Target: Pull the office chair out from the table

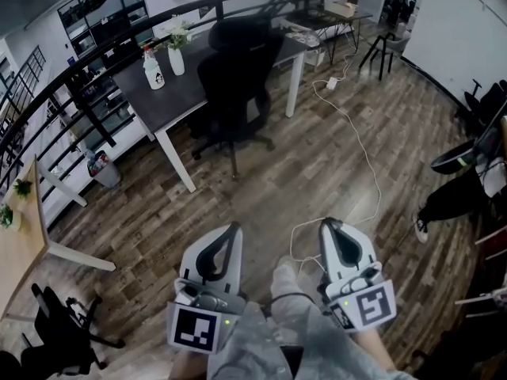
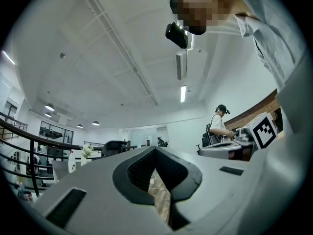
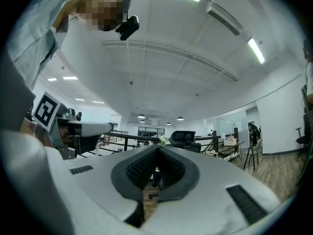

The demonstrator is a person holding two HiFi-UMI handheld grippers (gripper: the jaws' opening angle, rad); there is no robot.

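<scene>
A black office chair point(image 1: 235, 70) stands pushed in at the near side of a dark-topped table point(image 1: 182, 93) with white legs, far ahead of me in the head view. Its headrest shows small in the left gripper view point(image 2: 115, 145) and the right gripper view point(image 3: 186, 137). My left gripper point(image 1: 233, 228) and right gripper point(image 1: 326, 223) are held side by side near my body, well short of the chair, pointing toward it. Both are shut with nothing between the jaws.
On the table stand a white bottle point(image 1: 154, 68) and a vase of flowers point(image 1: 177, 54). A white cable point(image 1: 356, 145) trails across the wood floor. Another black chair point(image 1: 55, 339) sits at lower left, a wooden table point(image 1: 24, 244) beside it. A seated person point(image 1: 455, 192) is at right.
</scene>
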